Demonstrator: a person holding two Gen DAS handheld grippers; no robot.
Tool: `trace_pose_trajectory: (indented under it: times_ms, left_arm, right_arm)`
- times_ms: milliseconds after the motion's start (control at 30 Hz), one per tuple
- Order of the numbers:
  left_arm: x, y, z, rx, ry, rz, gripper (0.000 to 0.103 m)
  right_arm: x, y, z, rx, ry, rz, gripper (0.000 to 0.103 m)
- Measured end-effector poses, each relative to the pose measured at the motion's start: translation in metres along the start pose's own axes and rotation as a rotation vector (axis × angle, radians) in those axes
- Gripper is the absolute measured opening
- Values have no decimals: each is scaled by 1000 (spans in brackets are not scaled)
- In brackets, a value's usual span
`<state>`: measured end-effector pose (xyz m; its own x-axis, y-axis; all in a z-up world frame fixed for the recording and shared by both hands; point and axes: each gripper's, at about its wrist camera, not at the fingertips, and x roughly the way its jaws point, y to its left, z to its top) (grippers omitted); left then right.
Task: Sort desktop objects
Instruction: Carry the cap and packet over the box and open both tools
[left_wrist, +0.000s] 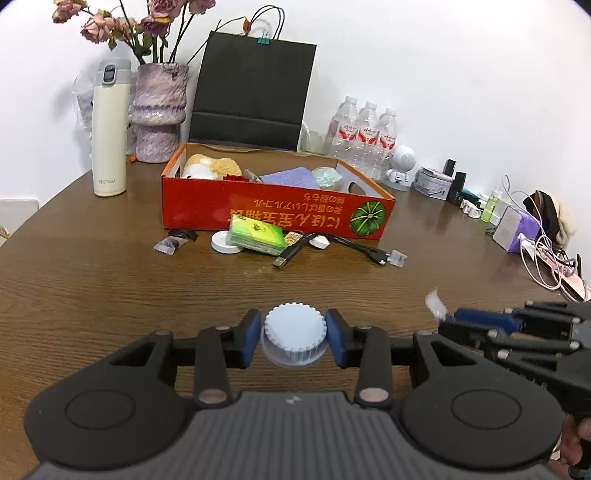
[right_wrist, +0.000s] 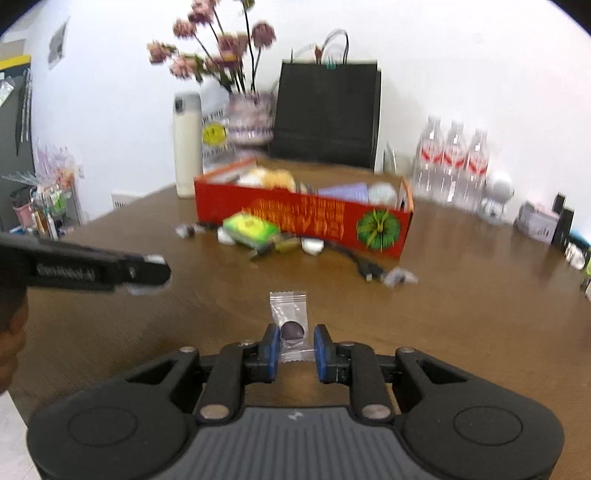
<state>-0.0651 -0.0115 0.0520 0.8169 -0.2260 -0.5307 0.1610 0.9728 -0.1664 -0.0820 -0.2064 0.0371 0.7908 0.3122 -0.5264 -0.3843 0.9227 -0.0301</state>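
Between the left tongs (left_wrist: 294, 338), a ridged white cap (left_wrist: 294, 334).

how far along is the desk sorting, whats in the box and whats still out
Done: a plush toy and purple cloth lie in the red box. In hand: left gripper grips a white cap, right gripper a wrapped candy. Left: tissue pack, black cable, small bits.

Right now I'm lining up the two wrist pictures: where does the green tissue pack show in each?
Left wrist: the tissue pack lies just above centre, against the red box's front wall.
Right wrist: the tissue pack sits left of centre, blurred, before the same wall.
Shared landmark: the pumpkin print on the box.
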Motion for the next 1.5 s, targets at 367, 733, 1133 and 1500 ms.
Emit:
trace_pose_trajectory:
  times_ms: [367, 733, 1133, 1500]
  left_arm:
    - [17, 15, 34, -26, -12, -38, 39]
    - [131, 28, 155, 76, -67, -49, 39]
    - [294, 21, 188, 156, 177, 20, 39]
    - [302, 19, 202, 65, 270, -79, 39]
  right_arm:
    - [8, -40, 32, 71, -46, -22, 18]
    - [100, -108, 130, 168, -58, -9, 18]
    - [268, -136, 204, 196, 204, -53, 18]
    - [309, -140, 206, 196, 340, -79, 20]
